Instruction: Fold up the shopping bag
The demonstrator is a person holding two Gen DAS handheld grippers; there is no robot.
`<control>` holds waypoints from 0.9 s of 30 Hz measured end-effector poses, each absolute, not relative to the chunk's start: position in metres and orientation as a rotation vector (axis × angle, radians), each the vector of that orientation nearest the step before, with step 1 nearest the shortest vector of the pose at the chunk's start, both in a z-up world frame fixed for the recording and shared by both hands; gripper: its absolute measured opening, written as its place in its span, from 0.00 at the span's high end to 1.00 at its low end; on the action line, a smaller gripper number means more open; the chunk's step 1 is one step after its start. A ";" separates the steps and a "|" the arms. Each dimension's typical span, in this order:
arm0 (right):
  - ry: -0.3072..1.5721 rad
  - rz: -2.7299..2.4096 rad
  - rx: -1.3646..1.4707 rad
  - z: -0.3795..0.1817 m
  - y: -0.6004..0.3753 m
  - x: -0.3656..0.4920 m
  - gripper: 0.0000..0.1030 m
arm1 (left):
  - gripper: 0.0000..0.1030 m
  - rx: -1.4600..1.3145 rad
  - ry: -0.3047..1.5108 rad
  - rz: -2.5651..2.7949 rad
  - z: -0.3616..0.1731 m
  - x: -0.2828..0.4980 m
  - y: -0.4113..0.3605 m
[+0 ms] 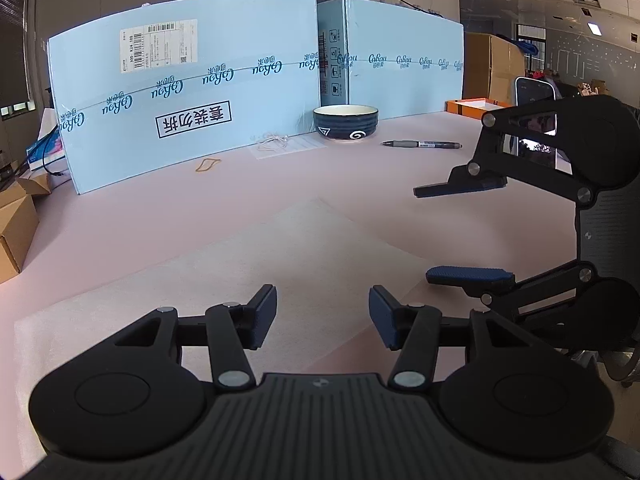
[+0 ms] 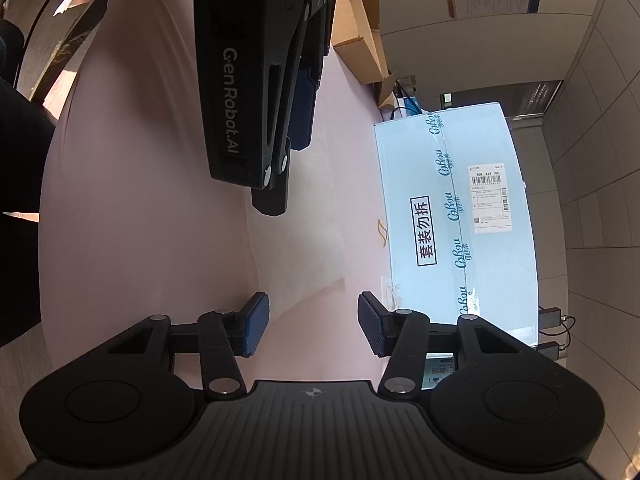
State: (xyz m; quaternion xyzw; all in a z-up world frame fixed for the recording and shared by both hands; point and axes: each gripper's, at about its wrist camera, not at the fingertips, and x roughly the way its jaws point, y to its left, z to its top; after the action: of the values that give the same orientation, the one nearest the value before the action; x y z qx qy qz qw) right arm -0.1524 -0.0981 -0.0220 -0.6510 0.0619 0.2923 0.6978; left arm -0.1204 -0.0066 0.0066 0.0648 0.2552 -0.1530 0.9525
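The shopping bag (image 1: 280, 256) is a pale, thin sheet lying flat on the pink table (image 1: 160, 208); in the right wrist view it shows as a lighter patch (image 2: 296, 248). My left gripper (image 1: 322, 312) hovers over the bag's near part, open, with nothing between its blue pads (image 1: 264, 316). My right gripper (image 1: 424, 234) comes in from the right, rolled on its side, with its lower finger close to the bag's right edge. It is open and empty (image 2: 314, 320). From the right wrist the left gripper (image 2: 286, 178) appears side-on above the table.
Two light-blue cartons (image 1: 192, 100) wall off the back. In front of them are a dark bowl (image 1: 345, 122), a pen (image 1: 420, 144), a rubber band (image 1: 207, 165) and a string on paper (image 1: 276, 142). An orange tray (image 1: 476, 106) and a phone (image 1: 536, 120) stand far right; a cardboard box (image 1: 12, 224) is at the left.
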 end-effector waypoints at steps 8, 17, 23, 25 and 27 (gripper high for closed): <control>0.149 0.669 -1.491 -0.028 -0.089 -0.146 0.59 | 0.50 0.115 0.533 -0.344 0.001 -0.115 -0.010; 0.167 0.703 -1.494 -0.039 -0.086 -0.143 0.93 | 0.45 0.102 0.526 -0.356 0.001 -0.115 -0.011; 0.175 0.697 -1.386 -0.040 -0.093 -0.140 0.97 | 0.44 0.122 0.509 -0.371 0.004 -0.119 -0.015; 0.155 0.684 -1.364 -0.040 -0.096 -0.140 0.97 | 0.44 0.129 0.507 -0.374 0.004 -0.119 -0.016; 0.138 0.673 -1.352 -0.039 -0.098 -0.141 0.97 | 0.44 0.136 0.505 -0.377 0.004 -0.118 -0.018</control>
State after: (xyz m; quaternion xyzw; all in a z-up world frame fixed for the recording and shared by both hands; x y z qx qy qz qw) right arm -0.1409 -0.0980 -0.0392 -0.6131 0.0626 0.3053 0.7260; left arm -0.1178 -0.0182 0.0035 0.0667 0.2482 -0.1850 0.9485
